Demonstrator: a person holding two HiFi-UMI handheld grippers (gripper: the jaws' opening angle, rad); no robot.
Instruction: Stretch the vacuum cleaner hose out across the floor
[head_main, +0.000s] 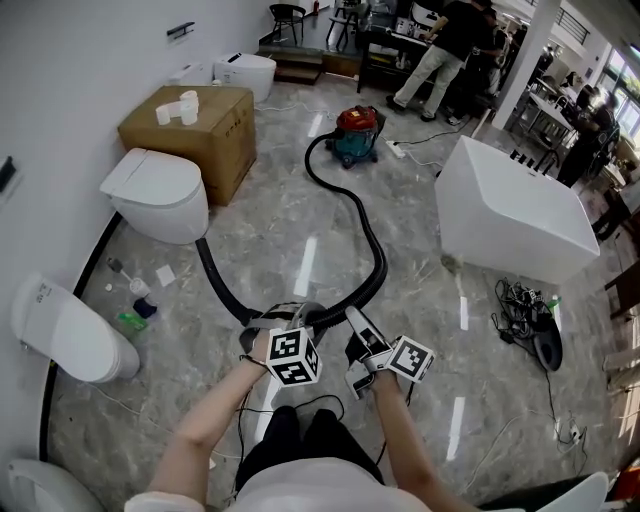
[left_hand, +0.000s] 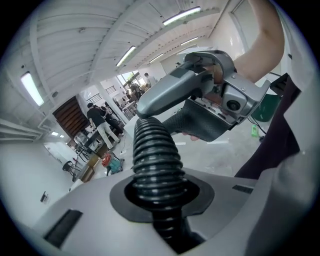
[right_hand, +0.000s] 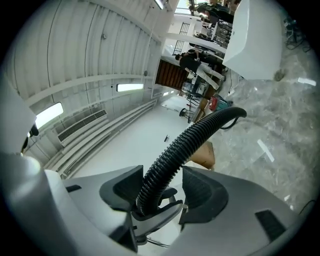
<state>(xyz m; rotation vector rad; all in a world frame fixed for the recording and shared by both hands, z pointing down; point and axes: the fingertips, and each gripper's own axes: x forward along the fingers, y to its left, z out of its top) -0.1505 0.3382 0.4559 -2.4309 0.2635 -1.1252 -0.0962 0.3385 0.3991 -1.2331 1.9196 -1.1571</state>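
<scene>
Left gripper (left_hand: 161, 197) clamped narrow on the hose (left_hand: 152, 150), probably as the anchor. Right gripper (right_hand: 164, 189) stood wide, hose running loose between its pads, likely free to slide along. Beyond, hose looped over the floor (head_main: 300, 230) to the vacuum cleaner (head_main: 356, 135); not yet straight.

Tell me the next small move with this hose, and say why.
Probably close the right tongs on the hose. Their jaws stand apart with the hose running loosely between them, while the left tongs clamp it. The hose, coming from the vacuum cleaner, bends tightly at the tongs, so both likely need a firm hold before pulling it straight.
</scene>
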